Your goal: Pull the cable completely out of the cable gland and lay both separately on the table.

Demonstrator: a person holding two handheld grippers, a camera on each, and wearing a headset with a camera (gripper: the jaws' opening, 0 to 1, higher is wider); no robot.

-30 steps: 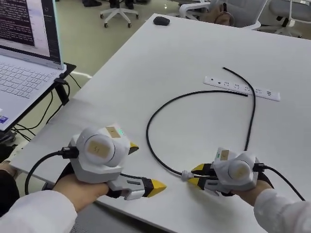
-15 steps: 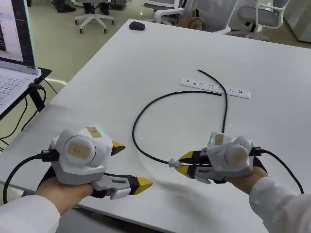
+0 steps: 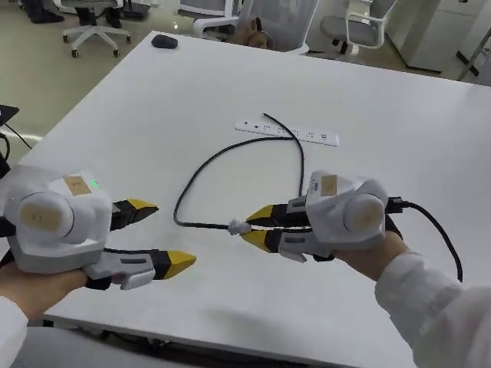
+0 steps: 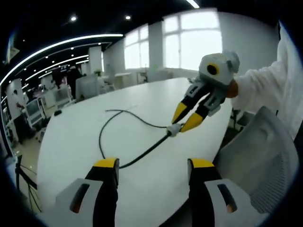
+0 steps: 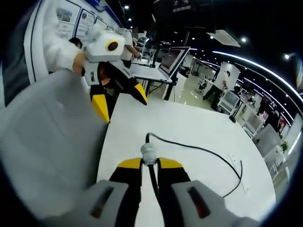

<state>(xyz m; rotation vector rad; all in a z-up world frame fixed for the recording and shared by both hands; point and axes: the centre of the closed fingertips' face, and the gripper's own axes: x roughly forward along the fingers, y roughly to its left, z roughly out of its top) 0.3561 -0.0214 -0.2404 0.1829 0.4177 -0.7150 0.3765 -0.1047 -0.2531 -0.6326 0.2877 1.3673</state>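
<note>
**Cable not yet extracted from gland**
The left tool (image 3: 165,234) was wide open and empty, short of the work. The right tool (image 3: 257,226) was clamped on the black cable (image 3: 199,165), with the white cable gland (image 3: 239,227) at its tips, still threaded. Separation and laying-down were outstanding. Beyond, the white surface (image 3: 383,115) carried a power strip (image 3: 288,132) and a mouse (image 3: 163,41), with office chairs (image 3: 268,15) behind.

— Where's the cable gland (image 3: 238,227)?
— Near the front of the table (image 3: 383,138), just ahead of the right gripper (image 3: 252,228). The left gripper (image 3: 170,234) is to its left, apart.
— And the cable (image 3: 201,165)?
— It loops back from the gland and crosses the power strip (image 3: 288,132) behind. The mouse (image 3: 163,41) lies at the far left corner.
</note>
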